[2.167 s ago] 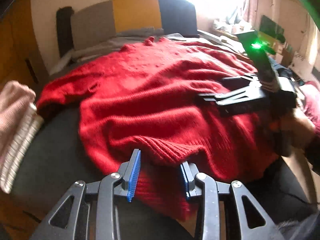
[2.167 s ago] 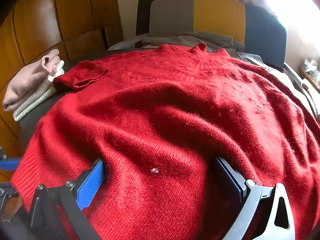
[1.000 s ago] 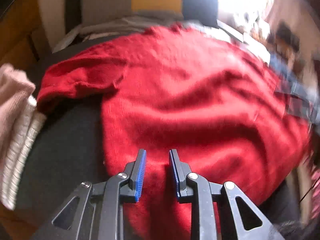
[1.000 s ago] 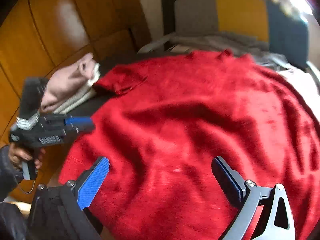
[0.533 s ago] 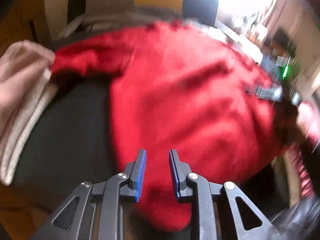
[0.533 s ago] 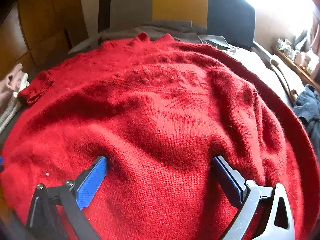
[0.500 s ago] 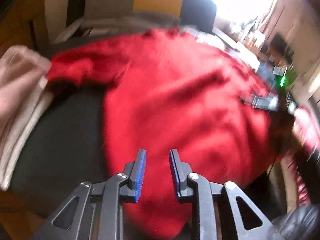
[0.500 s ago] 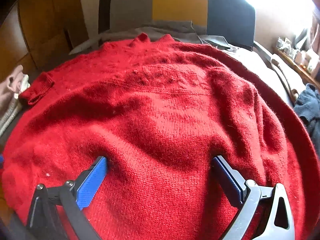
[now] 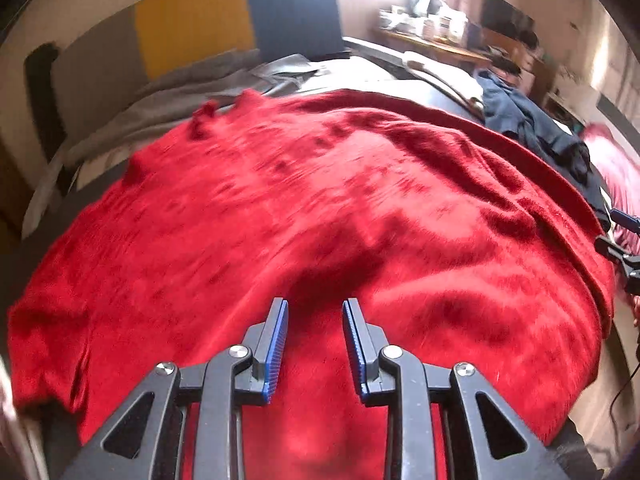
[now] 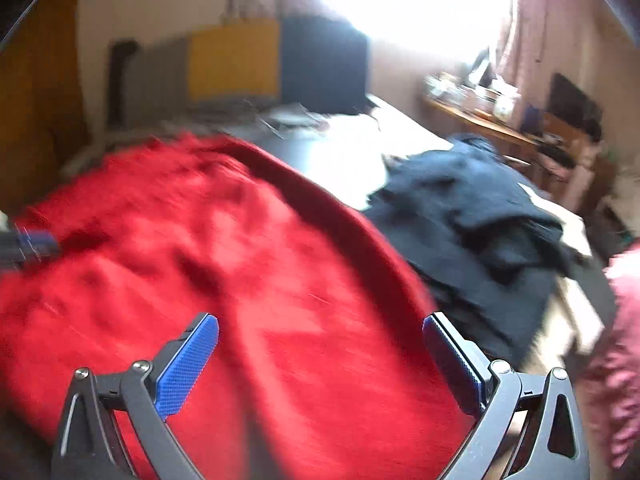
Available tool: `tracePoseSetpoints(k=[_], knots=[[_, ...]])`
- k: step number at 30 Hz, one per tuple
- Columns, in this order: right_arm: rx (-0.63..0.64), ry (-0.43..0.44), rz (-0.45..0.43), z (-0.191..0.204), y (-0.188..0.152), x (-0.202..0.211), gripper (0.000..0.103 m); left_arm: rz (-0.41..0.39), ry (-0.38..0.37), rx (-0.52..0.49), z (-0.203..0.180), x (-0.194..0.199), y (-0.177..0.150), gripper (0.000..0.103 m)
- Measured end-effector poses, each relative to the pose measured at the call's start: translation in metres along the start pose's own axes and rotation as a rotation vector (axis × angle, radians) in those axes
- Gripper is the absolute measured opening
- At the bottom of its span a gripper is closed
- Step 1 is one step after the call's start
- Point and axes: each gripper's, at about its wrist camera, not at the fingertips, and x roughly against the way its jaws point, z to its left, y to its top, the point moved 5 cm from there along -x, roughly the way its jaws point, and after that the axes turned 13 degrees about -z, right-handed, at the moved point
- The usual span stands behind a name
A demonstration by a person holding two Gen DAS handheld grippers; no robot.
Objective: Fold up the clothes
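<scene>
A red knit sweater (image 9: 312, 208) lies spread over the dark bed and fills most of the left wrist view; it also shows in the right wrist view (image 10: 240, 280). My left gripper (image 9: 315, 320) hovers over the sweater's near part with its jaws a narrow gap apart and nothing between them. My right gripper (image 10: 320, 344) is wide open above the sweater's right side, holding nothing. Part of the right gripper shows at the right edge of the left wrist view (image 9: 620, 248).
A dark navy garment pile (image 10: 472, 216) lies on the bed right of the sweater, also in the left wrist view (image 9: 532, 128). A grey, yellow and navy headboard (image 9: 192, 20) stands behind. A cluttered wooden desk (image 10: 488, 120) sits at the far right. Pink fabric (image 10: 620, 320) is at the right edge.
Both grippers have swung to the right: the folded pink and white clothes have left view and the navy pile has come in. The right gripper stays wide open, the left narrowly open.
</scene>
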Motion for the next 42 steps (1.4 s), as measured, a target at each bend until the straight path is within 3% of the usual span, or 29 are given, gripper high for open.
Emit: tracePoseSetpoints(k=[3, 5, 8, 9, 10, 11, 16, 20, 27, 29, 30, 31, 32, 34, 36, 37, 38, 40, 42], knots=[[0.023, -0.048, 0.096, -0.022, -0.02, -0.012, 0.103, 0.021, 0.009, -0.017, -0.006, -0.015, 0.003, 0.028], [0.026, -0.026, 0.154, -0.025, -0.031, -0.019, 0.103, 0.038, -0.015, 0.012, -0.008, -0.021, -0.002, 0.028], [-0.014, 0.031, 0.163, -0.025, -0.033, -0.022, 0.097, 0.036, -0.025, 0.033, -0.006, -0.026, -0.01, 0.028], [-0.026, 0.052, 0.159, -0.024, -0.03, -0.022, 0.071, 0.022, -0.031, 0.037, -0.006, -0.024, -0.012, 0.028], [-0.037, 0.074, 0.155, -0.024, -0.026, -0.021, 0.033, 0.018, -0.036, 0.036, -0.006, -0.023, -0.013, 0.028], [-0.029, 0.087, 0.157, -0.022, -0.022, -0.022, 0.013, 0.014, -0.041, 0.038, -0.005, -0.022, -0.013, 0.028], [0.092, 0.104, 0.195, -0.018, 0.004, -0.038, 0.015, 0.017, -0.059, 0.067, -0.001, -0.023, -0.011, 0.028], [0.278, -0.022, 0.176, -0.031, 0.038, -0.049, 0.015, -0.035, -0.079, 0.085, 0.001, -0.018, 0.002, 0.028], [0.585, -0.325, 0.145, -0.1, 0.132, -0.092, 0.017, -0.146, -0.093, 0.073, 0.005, -0.019, 0.048, 0.028], [0.618, -0.393, 0.192, -0.123, 0.145, -0.113, 0.03, -0.157, -0.082, 0.068, 0.009, -0.026, 0.062, 0.028], [0.617, -0.4, 0.234, -0.132, 0.143, -0.124, 0.05, -0.155, -0.074, 0.065, 0.012, -0.033, 0.068, 0.028], [0.61, -0.395, 0.281, -0.143, 0.139, -0.137, 0.079, -0.153, -0.066, 0.061, 0.015, -0.04, 0.074, 0.028], [0.6, -0.395, 0.316, -0.152, 0.136, -0.147, 0.089, -0.15, -0.045, 0.054, 0.021, -0.048, 0.078, 0.028], [0.575, -0.41, 0.328, -0.159, 0.136, -0.154, 0.092, -0.145, -0.004, 0.04, 0.032, -0.064, 0.085, 0.028], [0.542, -0.414, 0.216, -0.144, 0.156, -0.141, 0.093, -0.139, 0.037, 0.027, 0.043, -0.079, 0.092, 0.028], [0.519, -0.397, 0.15, -0.132, 0.166, -0.132, 0.094, -0.14, 0.058, 0.033, 0.05, -0.084, 0.092, 0.028], [0.477, -0.328, 0.09, -0.113, 0.175, -0.125, 0.095, -0.14, 0.08, 0.039, 0.057, -0.09, 0.093, 0.028], [0.351, -0.098, -0.013, -0.06, 0.19, -0.111, 0.103, -0.135, 0.128, 0.053, 0.072, -0.098, 0.091, 0.028], [0.235, 0.117, -0.037, -0.006, 0.192, -0.114, 0.103, -0.119, 0.176, 0.107, 0.094, -0.105, 0.083, 0.028]])
